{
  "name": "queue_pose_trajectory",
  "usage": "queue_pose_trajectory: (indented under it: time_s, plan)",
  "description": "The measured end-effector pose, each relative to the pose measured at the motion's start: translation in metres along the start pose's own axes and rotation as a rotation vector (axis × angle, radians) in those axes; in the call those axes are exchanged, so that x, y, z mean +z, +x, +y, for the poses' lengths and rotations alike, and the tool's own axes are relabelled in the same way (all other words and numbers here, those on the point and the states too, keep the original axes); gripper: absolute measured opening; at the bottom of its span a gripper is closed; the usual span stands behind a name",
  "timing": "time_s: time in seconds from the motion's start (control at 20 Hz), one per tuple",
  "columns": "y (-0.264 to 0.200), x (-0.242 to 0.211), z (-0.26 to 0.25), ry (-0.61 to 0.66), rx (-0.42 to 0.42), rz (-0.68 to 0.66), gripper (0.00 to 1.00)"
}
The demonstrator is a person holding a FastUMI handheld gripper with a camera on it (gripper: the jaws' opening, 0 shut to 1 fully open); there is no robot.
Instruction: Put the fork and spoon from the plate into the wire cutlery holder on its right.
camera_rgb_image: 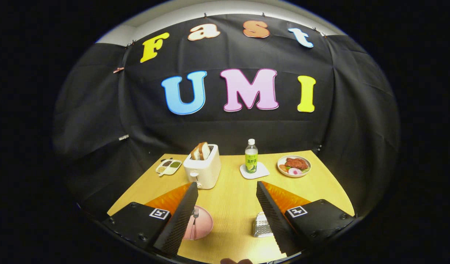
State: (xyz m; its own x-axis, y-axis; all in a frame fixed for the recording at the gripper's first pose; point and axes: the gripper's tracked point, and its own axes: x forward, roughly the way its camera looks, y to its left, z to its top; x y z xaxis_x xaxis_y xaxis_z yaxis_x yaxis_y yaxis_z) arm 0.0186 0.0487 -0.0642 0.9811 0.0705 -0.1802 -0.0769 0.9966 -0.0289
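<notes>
hovering gripper (227,205) high, fingers spread wide and gripping nothing; fork (194,220) lying on pink plate (204,223) beside left finger, spoon not discernible, wire cutlery holder (261,225) by right finger. probably needing to descend toward the fork first.

Staged booth, black cloth wall (100,110), dining table (232,205)

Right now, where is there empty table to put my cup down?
The widest bare wood runs up the table between the open gripper's fingers, from pink plate and wire holder to toaster and bottle. The far row is crowded: tray, toaster, bottle, food plate.
</notes>
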Motion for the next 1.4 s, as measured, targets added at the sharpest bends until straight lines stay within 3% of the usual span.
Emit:
queue_pose_trajectory:
  time_s: [0.5, 1.15, 1.3, 1.4]
  plan:
    - [0.038, -0.104, 0.058, -0.097, 0.135, 0.303, 1.0]
    - [0.079, -0.207, 0.113, -0.236, 0.226, 0.626, 1.0]
    - [0.084, -0.229, 0.118, -0.279, 0.224, 0.678, 0.97]
    - [0.086, -0.246, 0.117, -0.3, 0.217, 0.727, 0.9]
